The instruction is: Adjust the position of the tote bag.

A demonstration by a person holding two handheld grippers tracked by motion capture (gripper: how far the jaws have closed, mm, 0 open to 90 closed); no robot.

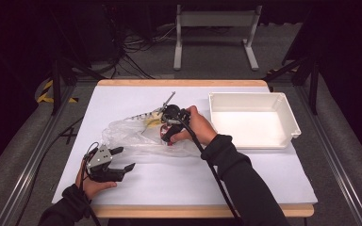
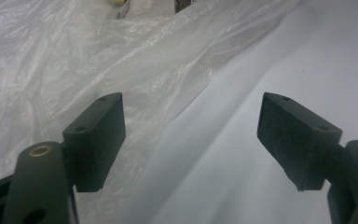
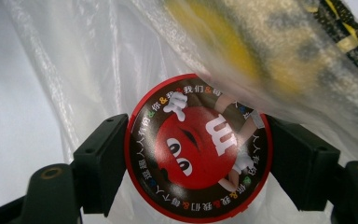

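Right gripper (image 3: pixel 198 154) clamps a round red candy tin (image 3: pixel 198 149) inside the clear plastic bag (image 1: pixel 136 136).
The tin sits mid-table, at nine o'clock from the white tray (image 1: pixel 283 101). Left gripper (image 1: pixel 122 159), at seven o'clock from the bag, has its jaws apart, holding nothing.

Your white tabletop (image 1: pixel 264 174) carries a crumpled clear plastic bag (image 1: pixel 127 139) left of centre, and an empty white bin (image 1: pixel 290 120) at the far right.

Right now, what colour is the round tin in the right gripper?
Red with a dark printed band, the round tin; clearest in the right gripper view.
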